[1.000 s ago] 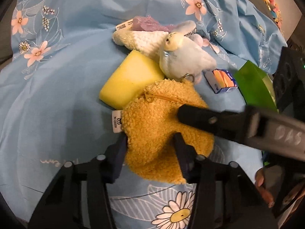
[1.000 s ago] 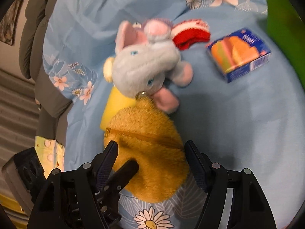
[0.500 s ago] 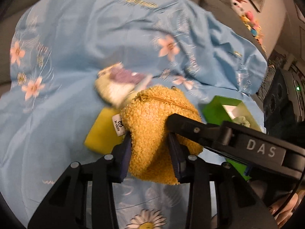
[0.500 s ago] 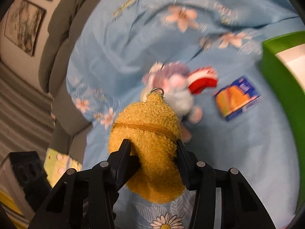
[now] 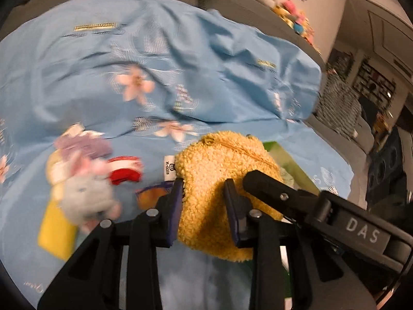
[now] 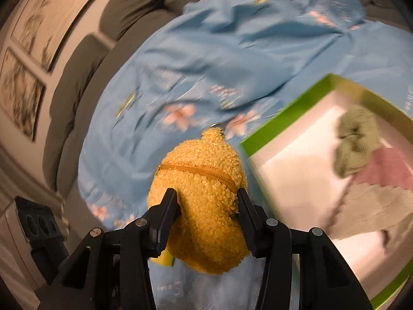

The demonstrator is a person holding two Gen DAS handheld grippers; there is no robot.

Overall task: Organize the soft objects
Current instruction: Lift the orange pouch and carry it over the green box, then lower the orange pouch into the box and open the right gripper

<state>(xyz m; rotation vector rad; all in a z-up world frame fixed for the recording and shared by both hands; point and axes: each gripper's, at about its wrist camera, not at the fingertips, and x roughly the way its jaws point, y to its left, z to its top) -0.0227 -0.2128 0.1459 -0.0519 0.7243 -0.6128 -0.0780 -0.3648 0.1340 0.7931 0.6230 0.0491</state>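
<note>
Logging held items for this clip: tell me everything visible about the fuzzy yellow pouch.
The yellow pouch looks like curly mustard-yellow fleece, rounded and soft, with a matching zipper across its upper part, a small metal ring at its top and a white label on one edge. It is lifted off the blue floral sheet, top pointing away from the cameras. Both tools pinch it: the left tool, jaws closing, and the right tool. The green box sits just to its right.

Left gripper (image 5: 205, 193): lower centre of my left view, jaws closing, pads pressing the yellow pouch (image 5: 222, 180).
Right gripper (image 6: 207, 201): lower centre, clamped on it too.
</note>
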